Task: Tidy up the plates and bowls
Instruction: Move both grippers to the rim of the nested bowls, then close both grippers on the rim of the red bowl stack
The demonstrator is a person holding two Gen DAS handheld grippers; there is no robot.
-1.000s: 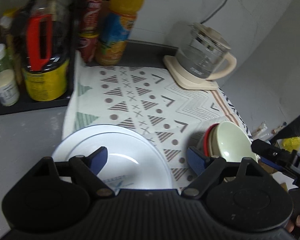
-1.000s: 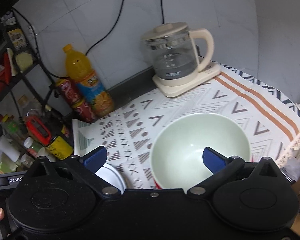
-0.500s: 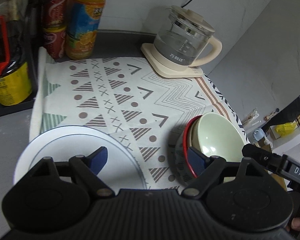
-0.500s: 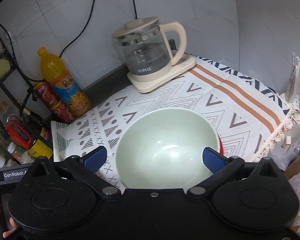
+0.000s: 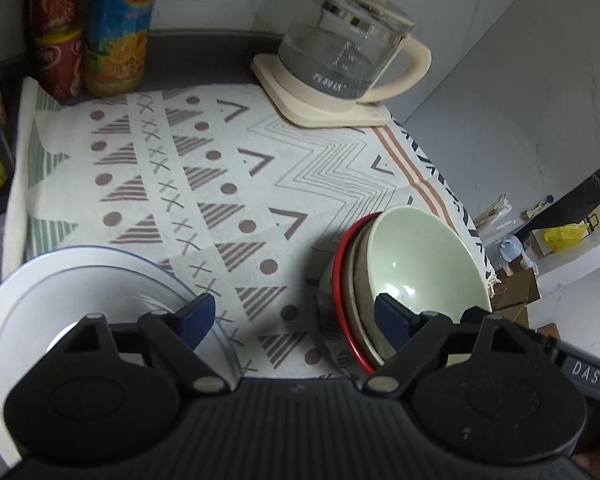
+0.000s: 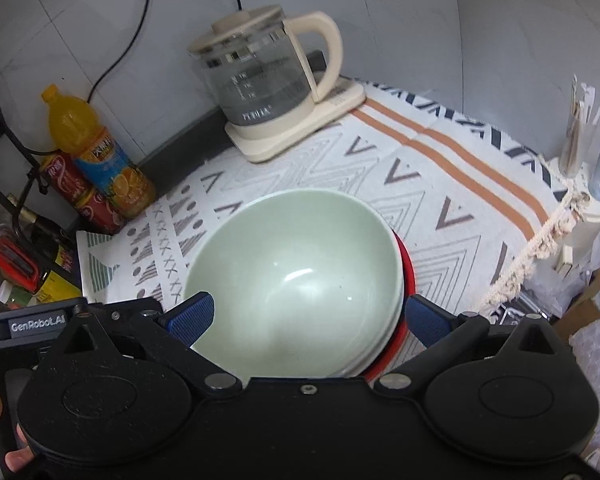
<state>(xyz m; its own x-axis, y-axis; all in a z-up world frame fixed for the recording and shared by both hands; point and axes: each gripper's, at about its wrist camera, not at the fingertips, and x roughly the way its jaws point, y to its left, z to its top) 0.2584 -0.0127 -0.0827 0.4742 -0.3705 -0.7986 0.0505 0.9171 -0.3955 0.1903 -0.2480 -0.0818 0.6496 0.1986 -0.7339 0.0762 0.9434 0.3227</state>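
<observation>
A white plate [image 5: 80, 292] lies on the patterned cloth at the lower left of the left wrist view. To its right stands a stack of bowls, a pale green bowl [image 5: 420, 264] nested in a red-rimmed one [image 5: 340, 280]. My left gripper [image 5: 296, 316] is open over the cloth between them, one finger above the plate's edge and the other above the stack's rim. In the right wrist view the pale green bowl [image 6: 300, 288] fills the centre. My right gripper [image 6: 308, 318] is open and straddles it, holding nothing.
A glass kettle [image 6: 260, 84] on a cream base stands at the back of the cloth [image 5: 228, 168]. An orange drink bottle [image 6: 96, 160] and red cans [image 6: 72, 188] stand at the back left beside a black rack [image 6: 16, 240]. The cloth's tasselled edge [image 6: 540, 240] runs on the right.
My left gripper has shifted right, off the plate's middle toward the bowl stack. The right gripper has moved over the green bowl and come lower, so the bowl now lies between its fingers.
</observation>
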